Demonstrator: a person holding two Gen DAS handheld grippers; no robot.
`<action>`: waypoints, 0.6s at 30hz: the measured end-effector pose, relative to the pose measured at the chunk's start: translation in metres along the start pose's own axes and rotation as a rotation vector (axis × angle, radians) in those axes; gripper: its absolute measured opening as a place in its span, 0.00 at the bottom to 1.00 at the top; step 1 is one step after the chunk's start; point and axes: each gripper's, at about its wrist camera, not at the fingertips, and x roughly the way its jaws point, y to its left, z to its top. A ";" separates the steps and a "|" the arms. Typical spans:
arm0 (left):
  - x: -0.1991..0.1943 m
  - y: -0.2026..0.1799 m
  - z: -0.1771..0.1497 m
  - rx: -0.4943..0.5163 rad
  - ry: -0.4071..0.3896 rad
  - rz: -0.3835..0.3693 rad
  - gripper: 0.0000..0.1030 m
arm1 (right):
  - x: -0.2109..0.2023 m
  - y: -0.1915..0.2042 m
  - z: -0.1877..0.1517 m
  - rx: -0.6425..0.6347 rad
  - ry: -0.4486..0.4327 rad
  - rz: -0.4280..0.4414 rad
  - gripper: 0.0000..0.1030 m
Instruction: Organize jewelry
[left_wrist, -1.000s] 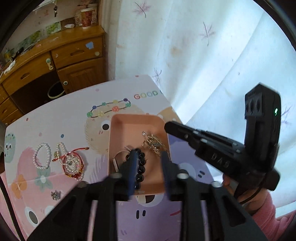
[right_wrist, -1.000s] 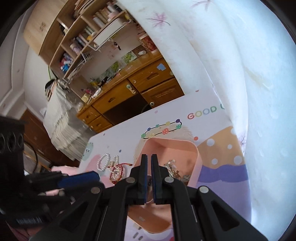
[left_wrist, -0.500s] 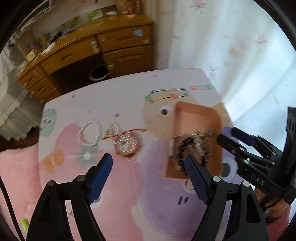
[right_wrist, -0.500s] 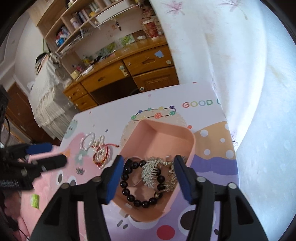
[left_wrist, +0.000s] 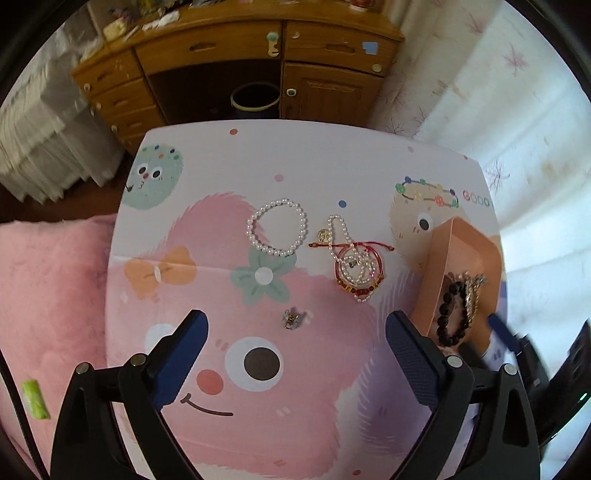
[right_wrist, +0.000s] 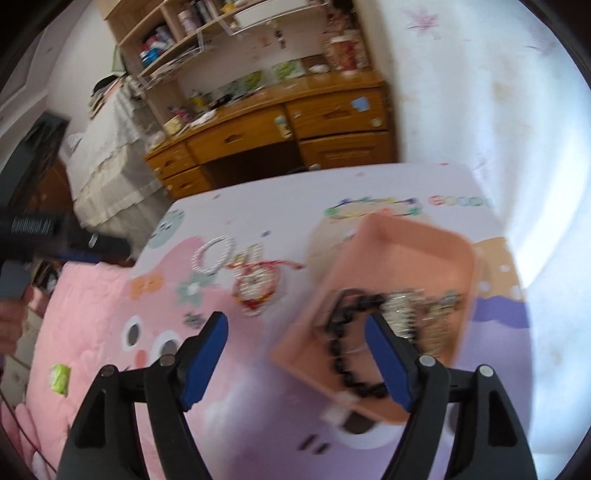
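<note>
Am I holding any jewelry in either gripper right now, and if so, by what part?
Nothing is held. The left gripper and the right gripper are both wide open and empty above the mat. The black bead bracelet lies in the pink tray.

On the mat (left_wrist: 229, 424), the pearl bracelet (left_wrist: 277, 228) lies left of the corded bracelet (left_wrist: 357, 269); a small charm (left_wrist: 292, 319) sits nearer, between them. The tray (left_wrist: 436, 280) stands at the right edge, holding a beaded bracelet (left_wrist: 448, 314) and chains (left_wrist: 472, 295). A desk (left_wrist: 236, 55) stands behind the mat
</note>
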 end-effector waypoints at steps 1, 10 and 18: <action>0.001 0.008 0.004 -0.013 0.006 -0.003 0.93 | 0.004 0.008 -0.001 -0.011 0.009 0.012 0.75; 0.043 0.059 0.047 -0.126 0.071 -0.003 0.93 | 0.042 0.079 -0.014 -0.116 0.044 0.089 0.75; 0.095 0.075 0.072 -0.149 0.087 -0.061 0.93 | 0.080 0.127 -0.027 -0.203 0.010 0.059 0.74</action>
